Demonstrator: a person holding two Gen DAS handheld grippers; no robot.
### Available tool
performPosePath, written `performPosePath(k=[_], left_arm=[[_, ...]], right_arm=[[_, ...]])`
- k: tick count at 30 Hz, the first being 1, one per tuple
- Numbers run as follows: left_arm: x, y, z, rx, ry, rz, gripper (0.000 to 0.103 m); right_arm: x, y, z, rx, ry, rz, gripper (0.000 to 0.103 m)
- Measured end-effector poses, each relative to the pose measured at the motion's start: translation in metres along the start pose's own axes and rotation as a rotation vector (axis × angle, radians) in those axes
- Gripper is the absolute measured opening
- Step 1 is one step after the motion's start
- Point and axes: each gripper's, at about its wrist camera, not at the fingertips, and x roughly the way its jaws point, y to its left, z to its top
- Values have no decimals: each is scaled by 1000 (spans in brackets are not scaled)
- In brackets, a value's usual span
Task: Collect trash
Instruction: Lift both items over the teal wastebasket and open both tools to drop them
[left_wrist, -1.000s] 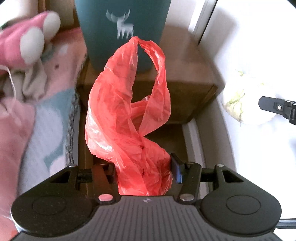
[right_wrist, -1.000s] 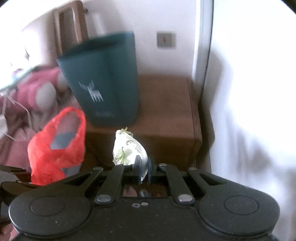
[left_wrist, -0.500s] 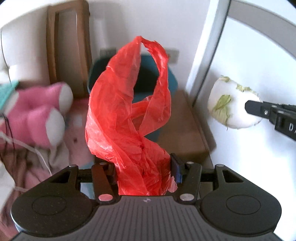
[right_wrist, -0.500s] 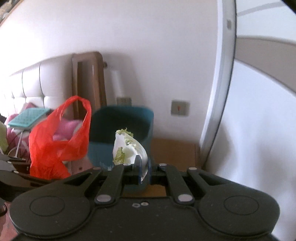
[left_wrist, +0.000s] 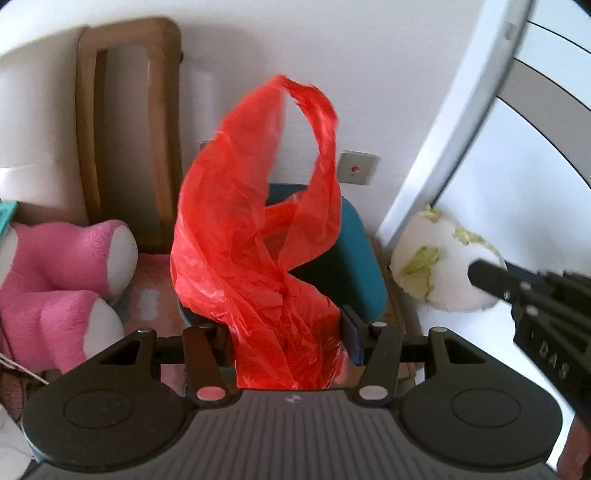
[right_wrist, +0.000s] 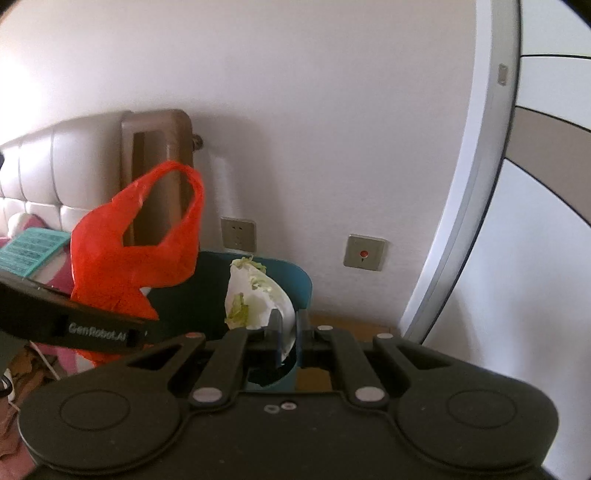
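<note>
My left gripper (left_wrist: 288, 338) is shut on a crumpled red plastic bag (left_wrist: 255, 236), whose handle loops stand up in front of the teal bin (left_wrist: 360, 258). In the right wrist view the same red bag (right_wrist: 125, 254) hangs at the left above the bin (right_wrist: 295, 284). My right gripper (right_wrist: 288, 325) is shut on the rim of a white paper plate (right_wrist: 255, 299) smeared with green scraps, held on edge over the bin's opening. In the left wrist view the plate (left_wrist: 439, 266) shows at the right with the right gripper's fingers (left_wrist: 495, 278) on it.
A pink plush toy (left_wrist: 62, 273) lies on the bed at the left. A brown wooden headboard post (left_wrist: 125, 122) stands against the white wall. The bin sits on a brown bedside cabinet (right_wrist: 347, 328). A white door frame (right_wrist: 476, 184) curves along the right. Wall sockets (right_wrist: 364, 253) sit behind the bin.
Both grippers have risen with their loads. The bin, seen from its side a second ago, now shows its open top below the bag and plate. More wall is in view.
</note>
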Motion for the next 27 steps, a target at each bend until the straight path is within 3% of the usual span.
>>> performPosePath(k=[11, 23, 27], left_arm=[[75, 14, 27, -63, 116, 27, 53], [104, 10, 20, -51, 208, 16, 54], [108, 8, 20, -46, 219, 25, 54]], right_arm=[[56, 25, 2, -94, 100, -33, 5], [72, 37, -14, -142, 184, -46, 5], [68, 34, -16, -109, 185, -37, 13]])
